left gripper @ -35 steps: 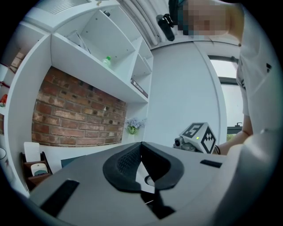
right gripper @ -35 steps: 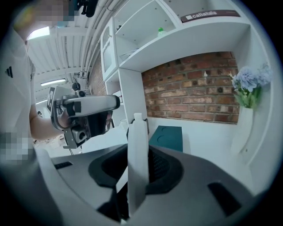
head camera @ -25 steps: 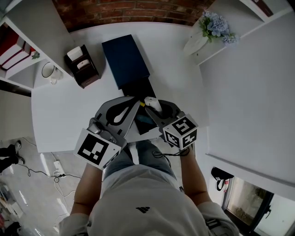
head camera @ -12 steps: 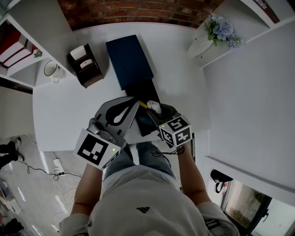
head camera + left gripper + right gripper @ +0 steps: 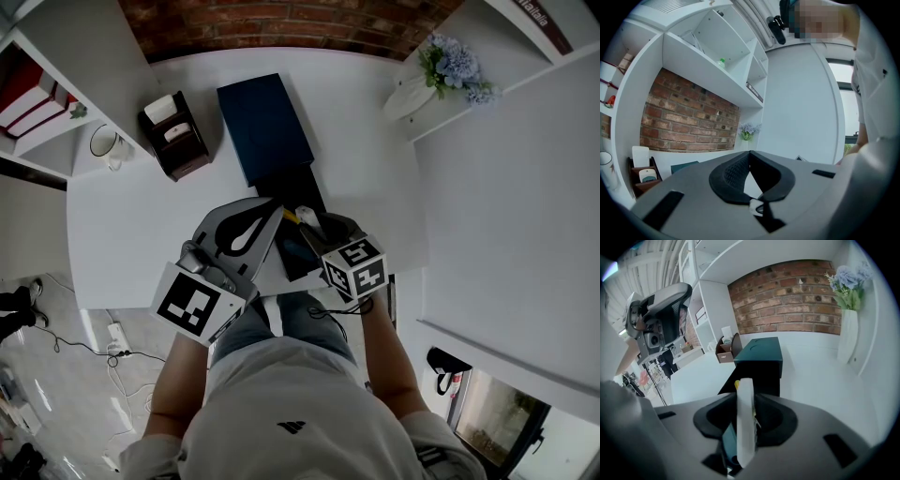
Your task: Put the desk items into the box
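Finds right gripper (image 5: 319,230) lower than a second ago, at 6 o'clock of the box (image 5: 265,127). Its jaws have just eased wider but stay narrow, pads against both faces of an upright white flat item (image 5: 744,418) above the box's black near end. Finds left gripper (image 5: 749,154) unmoved just beside, at 9 o'clock, tips together, empty. Notes organizer (image 5: 173,131) and mug (image 5: 105,142) at 10 o'clock of the box, flower vase (image 5: 412,89) at 2 o'clock.

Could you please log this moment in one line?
right gripper: jaws opening, white item between, over box | left gripper: shut, empty
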`<action>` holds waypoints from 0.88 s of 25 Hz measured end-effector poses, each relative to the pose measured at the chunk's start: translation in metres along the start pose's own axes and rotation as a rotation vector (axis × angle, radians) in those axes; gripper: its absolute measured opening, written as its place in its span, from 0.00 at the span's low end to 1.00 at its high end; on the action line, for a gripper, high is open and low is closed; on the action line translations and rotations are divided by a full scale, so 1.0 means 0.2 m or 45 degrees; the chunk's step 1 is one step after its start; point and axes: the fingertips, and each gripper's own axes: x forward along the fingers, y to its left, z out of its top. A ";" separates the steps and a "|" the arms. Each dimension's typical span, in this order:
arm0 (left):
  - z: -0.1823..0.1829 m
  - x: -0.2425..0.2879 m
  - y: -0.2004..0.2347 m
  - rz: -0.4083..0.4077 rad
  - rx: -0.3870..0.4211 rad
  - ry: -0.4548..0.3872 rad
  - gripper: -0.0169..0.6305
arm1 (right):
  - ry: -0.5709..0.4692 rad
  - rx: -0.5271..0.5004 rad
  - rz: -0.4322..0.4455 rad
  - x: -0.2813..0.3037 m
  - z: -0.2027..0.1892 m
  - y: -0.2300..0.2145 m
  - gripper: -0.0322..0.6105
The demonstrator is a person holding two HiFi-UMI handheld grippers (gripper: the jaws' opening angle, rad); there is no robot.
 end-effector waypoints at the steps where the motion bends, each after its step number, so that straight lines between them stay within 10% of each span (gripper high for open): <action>1: 0.00 0.00 0.00 -0.001 0.001 -0.001 0.04 | -0.003 0.002 0.005 0.00 0.00 0.00 0.25; 22: 0.02 0.07 -0.08 -0.036 0.028 -0.002 0.04 | -0.242 -0.021 0.050 -0.19 0.25 0.04 0.12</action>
